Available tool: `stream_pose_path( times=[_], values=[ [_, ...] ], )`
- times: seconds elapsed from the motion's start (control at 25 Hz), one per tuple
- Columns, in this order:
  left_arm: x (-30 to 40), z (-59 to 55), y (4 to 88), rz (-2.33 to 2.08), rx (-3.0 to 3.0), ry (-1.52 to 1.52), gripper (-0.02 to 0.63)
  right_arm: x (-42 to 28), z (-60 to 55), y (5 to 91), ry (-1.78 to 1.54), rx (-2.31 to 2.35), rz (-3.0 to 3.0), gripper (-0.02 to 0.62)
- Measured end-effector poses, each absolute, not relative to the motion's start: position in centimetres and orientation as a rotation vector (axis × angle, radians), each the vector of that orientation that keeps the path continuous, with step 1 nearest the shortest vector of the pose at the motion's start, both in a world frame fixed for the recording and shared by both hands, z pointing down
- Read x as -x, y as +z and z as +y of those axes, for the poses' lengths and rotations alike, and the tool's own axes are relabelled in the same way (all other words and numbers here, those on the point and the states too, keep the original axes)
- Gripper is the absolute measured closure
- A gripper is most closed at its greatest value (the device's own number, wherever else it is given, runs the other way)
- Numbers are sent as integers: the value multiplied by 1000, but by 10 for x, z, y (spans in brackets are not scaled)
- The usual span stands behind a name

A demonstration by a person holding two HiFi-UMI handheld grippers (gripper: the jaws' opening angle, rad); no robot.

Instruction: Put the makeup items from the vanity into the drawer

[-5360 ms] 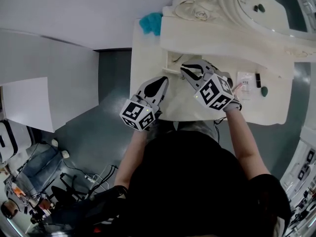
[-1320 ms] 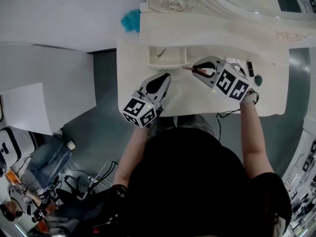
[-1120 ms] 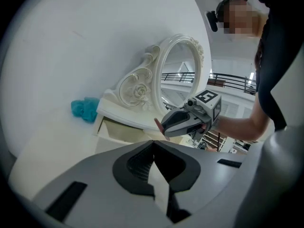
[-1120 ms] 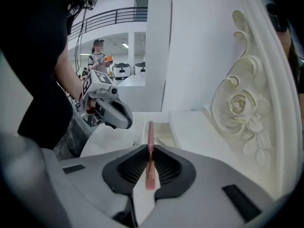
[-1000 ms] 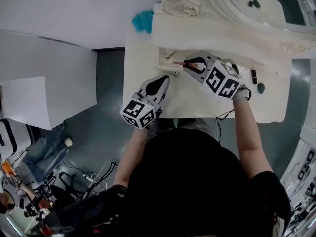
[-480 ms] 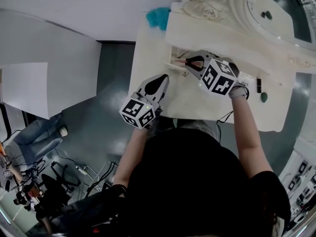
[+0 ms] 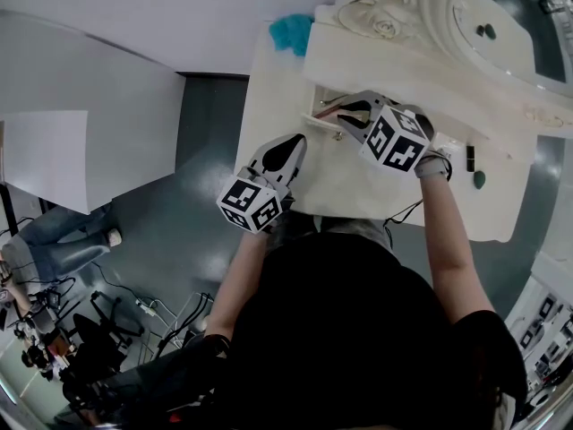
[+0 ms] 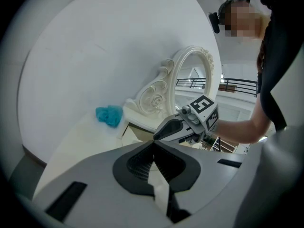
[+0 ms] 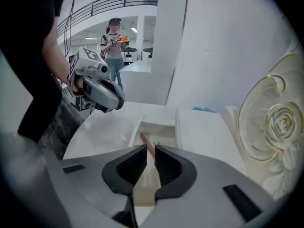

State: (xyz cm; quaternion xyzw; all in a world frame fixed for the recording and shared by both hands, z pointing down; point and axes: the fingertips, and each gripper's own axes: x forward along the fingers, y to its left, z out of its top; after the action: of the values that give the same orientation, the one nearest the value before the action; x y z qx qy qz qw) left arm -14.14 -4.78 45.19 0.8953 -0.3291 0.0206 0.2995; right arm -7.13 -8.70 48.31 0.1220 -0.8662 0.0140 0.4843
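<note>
My right gripper (image 7: 347, 113) hangs over the open drawer (image 7: 320, 119) of the cream vanity (image 7: 269, 106), shut on a thin pink makeup pencil (image 7: 331, 107). In the right gripper view the pencil (image 9: 145, 143) runs out between the jaws of the right gripper (image 9: 150, 149), its tip pointing down into the drawer (image 9: 159, 123). A small pale item lies on the drawer floor. My left gripper (image 7: 292, 147) hovers at the vanity's front edge, shut and holding nothing; the left gripper (image 8: 153, 145) shows its pads meeting. A black tube (image 7: 469, 157) and a green item (image 7: 479, 178) lie on the vanity's right.
A teal cloth (image 7: 292, 32) sits at the vanity's back left corner. The carved mirror frame (image 7: 385, 12) rises behind the drawer unit. A white screen panel (image 7: 89, 88) stands to the left. A person stands far off in the right gripper view.
My right gripper carried the pink pencil leftward from the vanity top to above the open drawer and has held there for the last half second. The left gripper stayed put.
</note>
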Motion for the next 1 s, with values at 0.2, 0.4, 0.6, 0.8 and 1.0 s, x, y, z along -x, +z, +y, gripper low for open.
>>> stream_pose_path(
  times=[0.2, 0.4, 0.6, 0.8, 1.0],
  values=[
    [140, -49, 453, -869, -2378, 54, 595, 70, -87, 484, 34, -297, -2106, 535],
    [137, -49, 453, -860, -2381, 55, 595, 71, -84, 482, 44, -310, -2128, 537],
    [134, -49, 451, -845, -2387, 60, 595, 67, -87, 472, 67, -436, -2175, 563],
    [126, -50, 448, -810, -2407, 73, 595, 56, -83, 461, 176, -595, -2249, 574],
    [112, -51, 447, -764, -2433, 95, 595, 44, -67, 455, 285, -672, -2315, 574]
  ],
)
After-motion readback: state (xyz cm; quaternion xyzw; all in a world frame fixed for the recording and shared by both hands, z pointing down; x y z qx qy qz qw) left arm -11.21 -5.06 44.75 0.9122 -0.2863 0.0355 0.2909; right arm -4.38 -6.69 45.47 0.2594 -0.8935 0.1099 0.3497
